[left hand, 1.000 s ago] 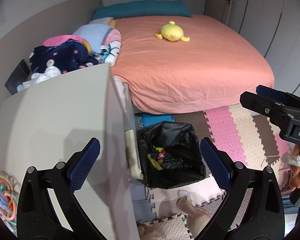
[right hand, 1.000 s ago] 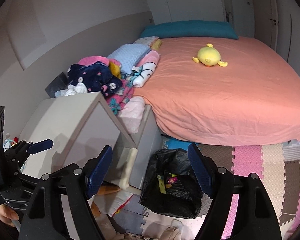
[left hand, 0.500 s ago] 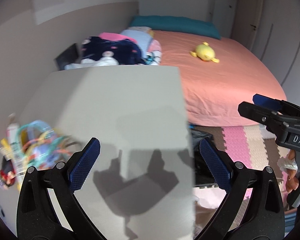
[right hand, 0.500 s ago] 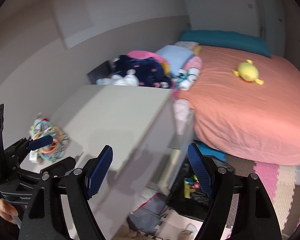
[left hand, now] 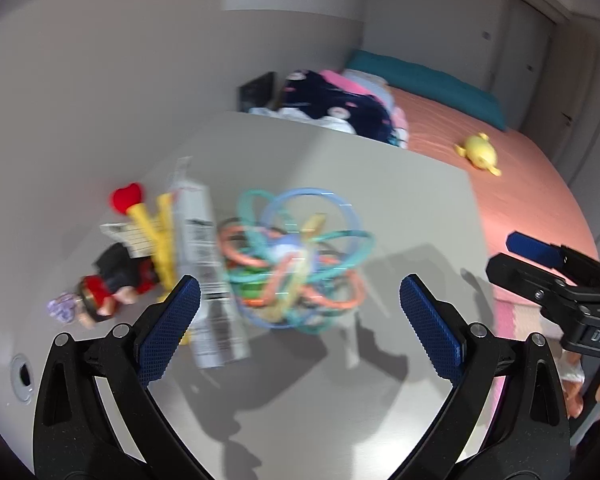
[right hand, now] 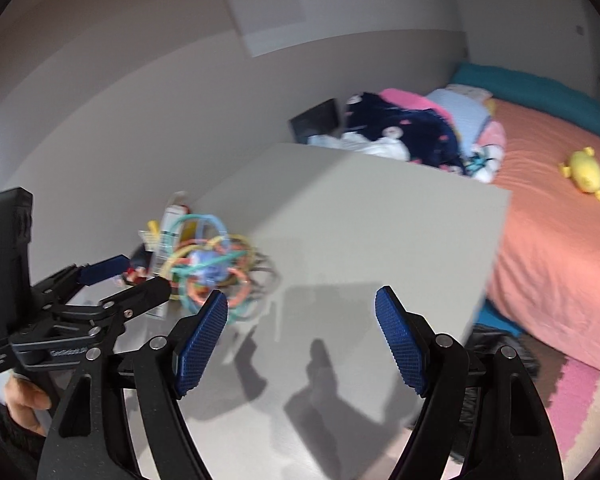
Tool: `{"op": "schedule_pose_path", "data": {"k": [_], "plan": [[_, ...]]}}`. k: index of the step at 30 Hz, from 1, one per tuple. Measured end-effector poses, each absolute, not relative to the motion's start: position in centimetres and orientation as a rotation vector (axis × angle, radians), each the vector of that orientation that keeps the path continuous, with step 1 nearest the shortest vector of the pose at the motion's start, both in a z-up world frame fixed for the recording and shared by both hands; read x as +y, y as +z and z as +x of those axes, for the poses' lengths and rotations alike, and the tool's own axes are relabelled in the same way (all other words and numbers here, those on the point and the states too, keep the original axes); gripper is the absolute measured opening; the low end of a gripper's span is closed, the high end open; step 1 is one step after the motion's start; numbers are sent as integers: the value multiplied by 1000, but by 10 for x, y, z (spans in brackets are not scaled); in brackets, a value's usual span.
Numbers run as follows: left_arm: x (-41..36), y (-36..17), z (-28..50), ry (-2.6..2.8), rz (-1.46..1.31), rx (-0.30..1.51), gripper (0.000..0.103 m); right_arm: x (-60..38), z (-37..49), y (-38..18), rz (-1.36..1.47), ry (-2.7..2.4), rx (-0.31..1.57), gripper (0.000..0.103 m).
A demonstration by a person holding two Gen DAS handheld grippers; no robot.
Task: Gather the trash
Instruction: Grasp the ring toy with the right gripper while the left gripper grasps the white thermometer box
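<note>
A white printed package (left hand: 202,248) lies on the grey dresser top (left hand: 340,168), next to a yellow stick with a red heart (left hand: 144,208) and a small doll (left hand: 112,276). A ball of coloured plastic rings (left hand: 296,248) sits beside them; it also shows in the right wrist view (right hand: 208,264). My left gripper (left hand: 300,320) is open and empty just in front of the rings. My right gripper (right hand: 302,336) is open and empty over the bare dresser top (right hand: 360,220), right of the left gripper (right hand: 116,276). The views are blurred.
A bed with an orange sheet (left hand: 520,184) and a yellow plush (left hand: 480,156) lies beyond the dresser. Clothes are piled (left hand: 340,100) at its far edge. The top of the black trash bag (right hand: 496,344) shows on the floor by the dresser.
Both grippers have swung left and up from the trash bag on the floor to the dresser top. The rings and package have come into the middle of the left view.
</note>
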State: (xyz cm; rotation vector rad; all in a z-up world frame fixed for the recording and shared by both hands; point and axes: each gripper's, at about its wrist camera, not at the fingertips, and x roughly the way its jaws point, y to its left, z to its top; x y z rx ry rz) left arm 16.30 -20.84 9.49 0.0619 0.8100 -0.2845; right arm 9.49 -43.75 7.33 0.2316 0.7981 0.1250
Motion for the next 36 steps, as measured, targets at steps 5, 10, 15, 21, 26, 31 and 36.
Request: {"op": "schedule_pose_path", "data": {"k": [5,10,15,21,26,31,36], "plan": [[-177,91,166,-210,56,802,97,-413,109,64,222,177,813,77],[-159,82,174,-174,55,810,94,-392,125,54,200,249,834,70],[-163,67,193,-153,100,840,87,-386,145,40,233,340,876,62],[-157,65,213,-139,56,848,87,-389,169,25,327,429,927,46],[-146,61,225,-110,24,918,87,-393,183,27,399,469,939,46],[-145,57,227,-94,14,974,87,-390,198,35,382,455,947,32],[-155,55,235,-84,31,1013,87,-394,214,37,381,449,969,6]]}}
